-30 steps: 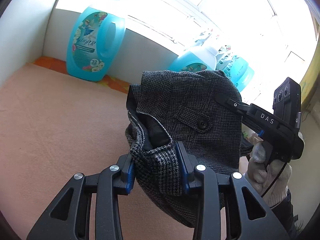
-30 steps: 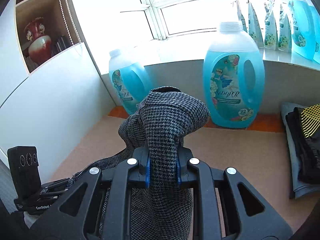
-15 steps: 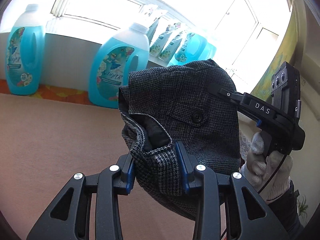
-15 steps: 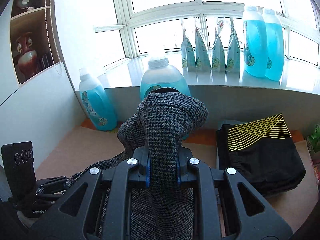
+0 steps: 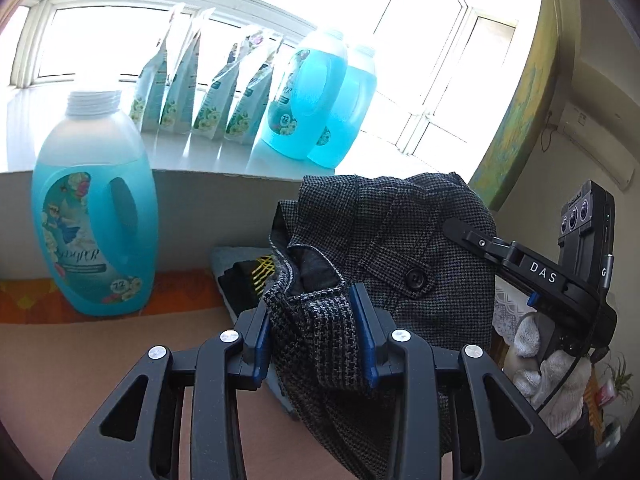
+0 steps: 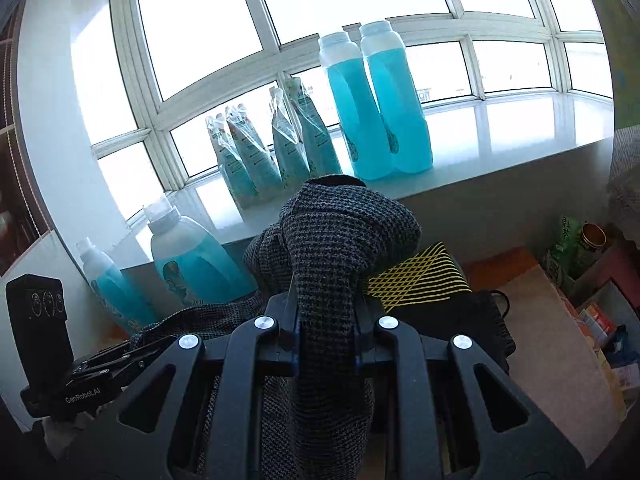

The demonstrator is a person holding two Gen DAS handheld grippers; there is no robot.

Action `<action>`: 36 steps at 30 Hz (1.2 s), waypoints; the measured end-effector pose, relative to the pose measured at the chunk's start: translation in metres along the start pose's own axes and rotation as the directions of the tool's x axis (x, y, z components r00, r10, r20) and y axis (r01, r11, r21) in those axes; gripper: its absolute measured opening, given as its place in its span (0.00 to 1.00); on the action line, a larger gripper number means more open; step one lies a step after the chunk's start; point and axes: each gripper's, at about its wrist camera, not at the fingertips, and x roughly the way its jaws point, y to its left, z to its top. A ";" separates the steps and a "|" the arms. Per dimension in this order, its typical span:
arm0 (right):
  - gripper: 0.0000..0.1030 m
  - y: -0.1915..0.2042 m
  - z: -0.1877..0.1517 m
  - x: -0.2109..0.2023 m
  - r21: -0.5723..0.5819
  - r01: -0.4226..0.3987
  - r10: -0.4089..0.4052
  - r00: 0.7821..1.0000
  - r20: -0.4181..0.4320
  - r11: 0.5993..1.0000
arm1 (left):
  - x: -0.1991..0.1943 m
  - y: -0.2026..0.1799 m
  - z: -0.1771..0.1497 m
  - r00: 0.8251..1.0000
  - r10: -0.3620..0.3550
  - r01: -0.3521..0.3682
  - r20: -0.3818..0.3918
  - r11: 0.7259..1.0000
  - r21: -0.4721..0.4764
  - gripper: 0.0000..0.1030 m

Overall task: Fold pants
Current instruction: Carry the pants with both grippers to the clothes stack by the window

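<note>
The grey houndstooth pants (image 5: 400, 248) hang bunched in the air between both grippers; a buttoned pocket flap faces the left wrist camera. My left gripper (image 5: 316, 332) is shut on a fold of the pants near the waistband. My right gripper (image 6: 326, 332) is shut on another fold of the pants (image 6: 340, 232), which drapes over its fingers. The right gripper also shows in the left wrist view (image 5: 460, 228), clamped on the pants' right side. The left gripper's body shows low left in the right wrist view (image 6: 116, 360); its tips are hidden by cloth.
A stack of folded clothes, black with yellow stripes on top (image 6: 424, 280), lies on the beige table (image 5: 80, 360) below the pants. Blue detergent bottles (image 5: 92, 220) stand at the table's back; more bottles (image 6: 376, 100) and pouches sit on the windowsill. Boxes and cans (image 6: 576, 248) sit at right.
Both grippers have swung to the right with the pants held between them. The folded black stack and the windowsill bottles have come into view; the grip on the pants is unchanged.
</note>
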 end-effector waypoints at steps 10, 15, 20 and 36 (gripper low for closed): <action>0.18 -0.043 0.000 0.032 0.144 0.110 -0.124 0.987 0.097 0.984 | 0.093 -0.005 0.050 0.998 0.032 -0.026 -0.054 0.994 0.109 0.30; 0.21 -0.068 -0.038 0.054 0.220 0.206 -0.216 0.976 0.021 0.954 | 0.130 -0.001 0.043 0.983 0.176 -0.159 -0.060 0.963 0.216 0.26; 0.32 -0.093 -0.074 0.063 0.225 0.321 -0.305 0.947 -0.103 0.920 | 0.138 0.011 0.032 0.972 0.226 -0.206 -0.062 0.949 0.239 0.26; 0.52 -0.108 -0.085 0.047 0.239 0.244 -0.209 0.965 -0.160 0.940 | 0.138 0.036 0.010 0.968 0.107 -0.107 -0.226 0.994 0.014 0.58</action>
